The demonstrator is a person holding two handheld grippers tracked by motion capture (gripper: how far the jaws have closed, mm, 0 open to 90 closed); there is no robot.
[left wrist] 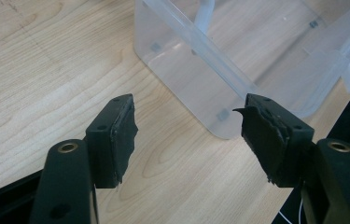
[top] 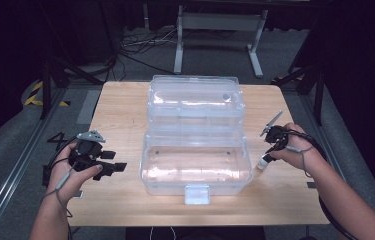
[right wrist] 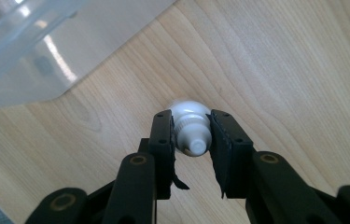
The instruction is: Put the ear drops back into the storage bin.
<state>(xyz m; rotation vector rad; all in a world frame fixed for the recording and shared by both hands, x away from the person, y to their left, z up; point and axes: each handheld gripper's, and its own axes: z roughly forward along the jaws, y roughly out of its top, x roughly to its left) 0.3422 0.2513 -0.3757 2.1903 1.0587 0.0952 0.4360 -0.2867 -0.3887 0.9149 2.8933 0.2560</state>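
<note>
High view: one wooden worktop [top: 120, 110], carrying a clear plastic box [top: 196, 167] at centre, lid [top: 193, 102] thrown back toward the far edge, latch tab [top: 197, 194] at the near side. Left gripper [top: 117, 166] held by the left hand [top: 75, 170] near the worktop's left edge, beside the box and apart from it; left gripper view: fingers [left wrist: 116, 140] spread wide, nothing between them, the box corner just beyond. Right gripper [top: 267, 156] held by the right hand [top: 295, 147] to the right of the box; right gripper view: fingers [right wrist: 163, 144] clenched on a small white bottle [right wrist: 191, 128] at its capped end, the bottle standing over bare wood near the box wall.
</note>
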